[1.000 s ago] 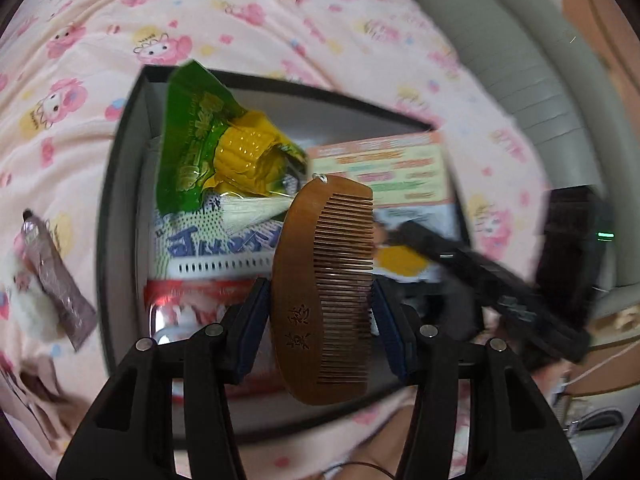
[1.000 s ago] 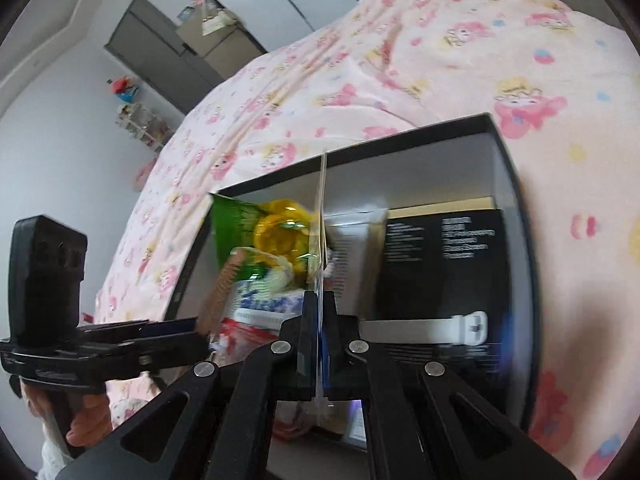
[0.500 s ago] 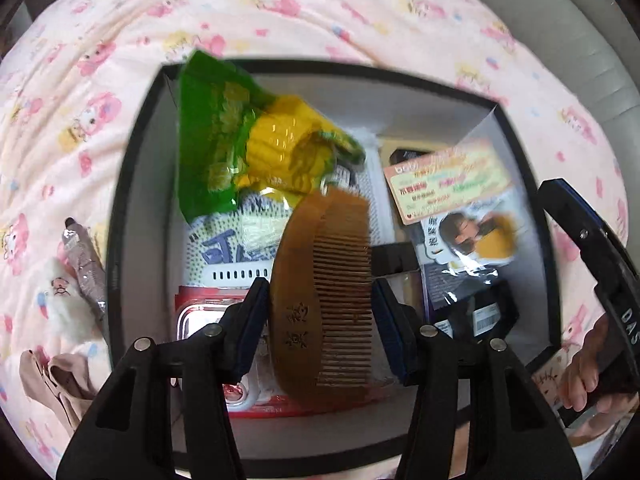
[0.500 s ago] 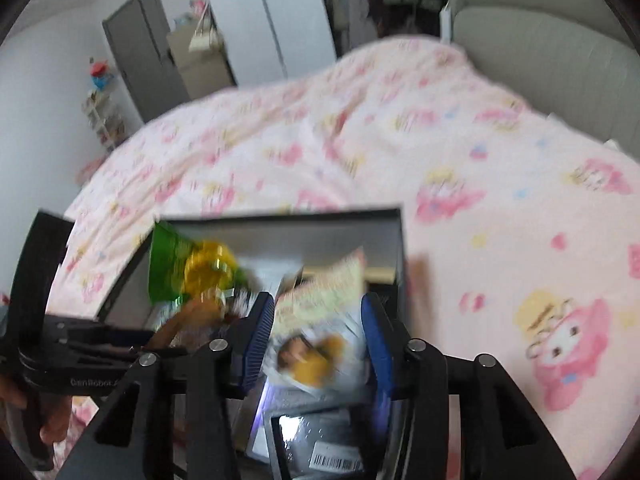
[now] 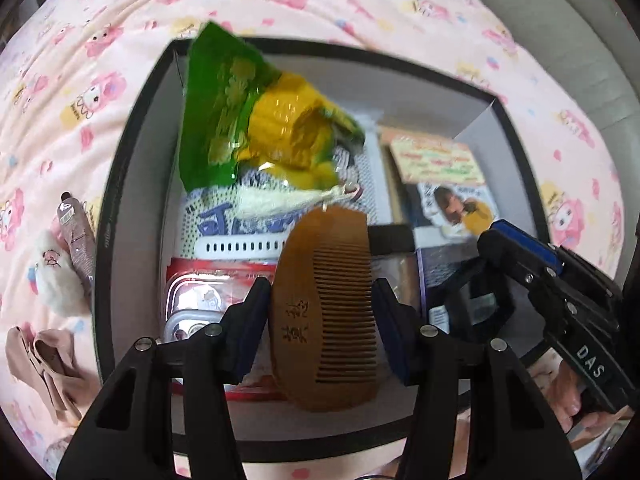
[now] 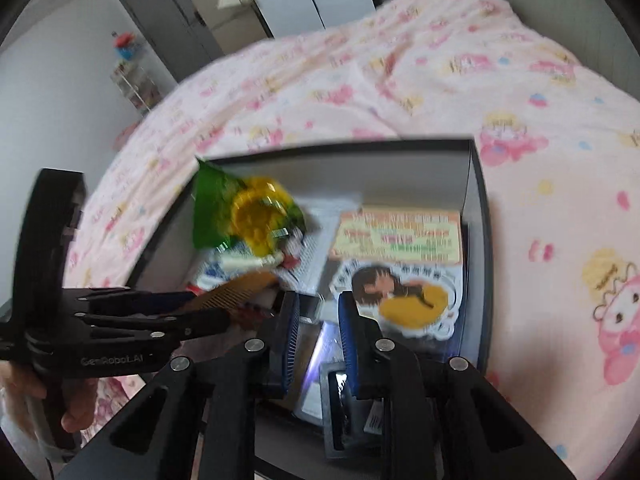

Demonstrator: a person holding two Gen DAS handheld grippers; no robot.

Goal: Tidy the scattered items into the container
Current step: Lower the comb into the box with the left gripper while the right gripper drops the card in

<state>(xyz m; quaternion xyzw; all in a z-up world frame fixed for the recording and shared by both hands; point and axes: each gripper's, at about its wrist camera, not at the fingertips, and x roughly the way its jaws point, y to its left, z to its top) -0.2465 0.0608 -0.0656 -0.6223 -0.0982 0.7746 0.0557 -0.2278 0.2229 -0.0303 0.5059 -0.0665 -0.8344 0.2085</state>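
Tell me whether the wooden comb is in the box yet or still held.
Still held. The wooden comb sits clamped between the left gripper's jaws, hanging above the black box, not resting among its contents.

A pink cartoon-print bedspread (image 6: 400,80) fills the space ahead of the gripper. Beyond it stand a white wall (image 6: 52,92), grey cupboard doors (image 6: 168,20) and a cluttered wire shelf (image 6: 132,76). Daylight is soft and even.

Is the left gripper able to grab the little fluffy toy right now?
Probably not yet. The left gripper is already shut on the comb over the box, so it has no room. The fluffy toy lies outside on the blanket, with nothing covering it.
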